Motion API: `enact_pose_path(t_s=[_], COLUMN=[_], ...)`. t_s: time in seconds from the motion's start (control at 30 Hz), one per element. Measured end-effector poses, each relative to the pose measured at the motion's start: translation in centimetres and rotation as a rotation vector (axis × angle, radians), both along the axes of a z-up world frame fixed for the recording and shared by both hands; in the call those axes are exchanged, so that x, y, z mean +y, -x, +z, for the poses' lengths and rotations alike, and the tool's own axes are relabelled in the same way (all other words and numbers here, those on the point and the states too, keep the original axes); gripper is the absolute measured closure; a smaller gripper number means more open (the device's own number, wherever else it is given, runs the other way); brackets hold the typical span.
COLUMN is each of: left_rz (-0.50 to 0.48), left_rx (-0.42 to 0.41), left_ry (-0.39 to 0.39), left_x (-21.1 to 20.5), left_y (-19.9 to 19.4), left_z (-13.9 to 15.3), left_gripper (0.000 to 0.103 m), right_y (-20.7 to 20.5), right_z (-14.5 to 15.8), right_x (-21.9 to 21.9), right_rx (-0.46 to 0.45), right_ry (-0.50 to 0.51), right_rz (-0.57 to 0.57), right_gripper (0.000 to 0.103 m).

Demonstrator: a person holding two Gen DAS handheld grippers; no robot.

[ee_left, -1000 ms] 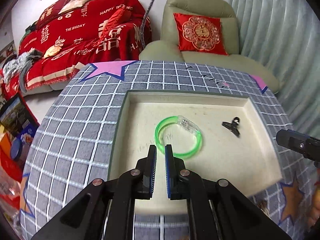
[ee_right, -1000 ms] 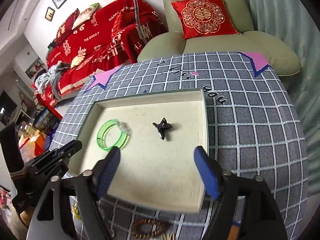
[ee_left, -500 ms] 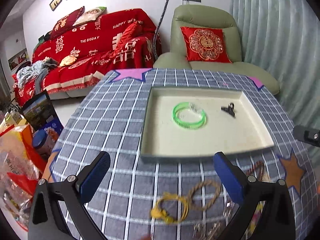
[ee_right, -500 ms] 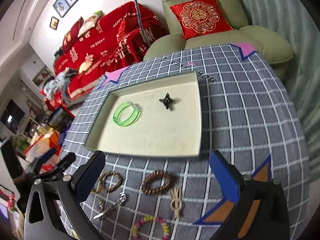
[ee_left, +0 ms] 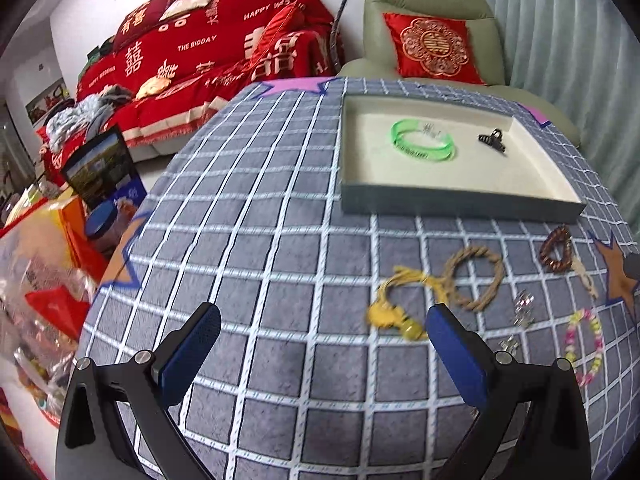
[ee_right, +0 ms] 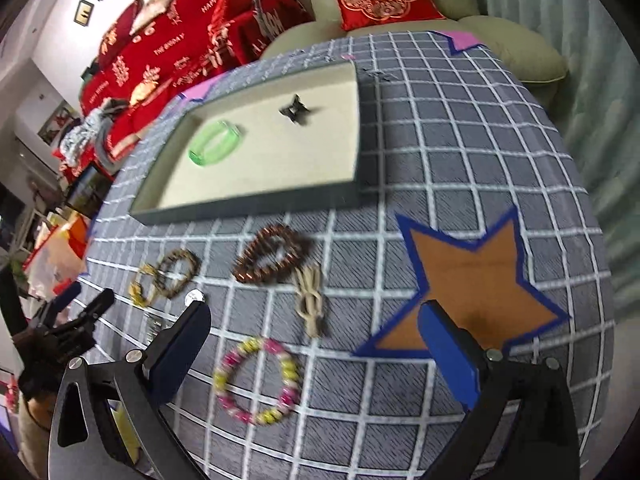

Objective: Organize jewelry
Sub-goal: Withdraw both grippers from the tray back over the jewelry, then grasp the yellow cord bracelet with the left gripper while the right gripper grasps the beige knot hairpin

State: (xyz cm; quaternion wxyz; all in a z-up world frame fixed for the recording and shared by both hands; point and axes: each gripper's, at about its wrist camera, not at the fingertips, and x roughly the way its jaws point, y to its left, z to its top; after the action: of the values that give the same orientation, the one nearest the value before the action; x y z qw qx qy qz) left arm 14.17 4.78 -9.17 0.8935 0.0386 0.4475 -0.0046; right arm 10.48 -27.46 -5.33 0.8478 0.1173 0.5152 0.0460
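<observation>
In the left wrist view, our left hand-held gripper (ee_left: 322, 332) stands wide apart at the bottom of the frame, holding nothing, over bare checked surface (ee_left: 256, 248). Just right of it lie the yellow cord bracelet (ee_left: 394, 312) and rope ring (ee_left: 474, 278); the tray (ee_left: 460, 202) at upper right holds the green bangle (ee_left: 423, 144) and black clip (ee_left: 493, 140). In the right wrist view, our right hand-held gripper (ee_right: 314, 340) is equally wide and empty above the pink-and-yellow bead bracelet (ee_right: 256, 380). Both jaws have just been opening. We risk pinching cloth with thin beads, or snagging the knotted cord (ee_right: 310, 300) nearby.
</observation>
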Motion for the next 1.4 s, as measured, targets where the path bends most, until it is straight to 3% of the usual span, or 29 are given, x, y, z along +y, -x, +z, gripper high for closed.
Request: enact_pose_path(t_s=[0.57,0.67,0.8,0.93,1.27,1.37,1.4], left_rz=[-0.021,-0.028,-0.025,-0.023,-0.100,-0.128,-0.133], left_rx=[0.020,0.022,0.039,0.060,0.061,0.064,0.060], left_ry=[0.016,0.016,0.020,0.030,0.045,0.063,0.064], left_x=[-1.5,-1.9,-2.1,-2.2,-3.6,-3.9,-4.0], left_y=[0.1,-0.1,-0.5,-1.0,-0.9,-0.7,-0.7], left_z=[-0.4,-0.5,-0.9,-1.5,-1.5,-1.4,-1.3], left_gripper=[0.000,0.000,0.003,0.003,0.032,0.049,0.057], right_y=[-0.4,-0.8,-1.4,-1.6,-1.5,-1.2,-1.1], right_z=[-2.2,-2.5,-3.0,-3.1,-3.1,-3.0,-2.9], right_x=[1.1,1.7,2.4,3.1,3.9,4.1,4.2], right_rx=[0.028,0.026,0.038,0.034,0.031,0.025,0.022], right_ry=[0.127,0.153,0.185,0.240,0.277,0.277,0.275], right_rz=[0.009,0.023,0.034,0.051,0.075,0.079,0.082], right_gripper=[0.001,0.005,0.023,0.029,0.034,0.046,0.057])
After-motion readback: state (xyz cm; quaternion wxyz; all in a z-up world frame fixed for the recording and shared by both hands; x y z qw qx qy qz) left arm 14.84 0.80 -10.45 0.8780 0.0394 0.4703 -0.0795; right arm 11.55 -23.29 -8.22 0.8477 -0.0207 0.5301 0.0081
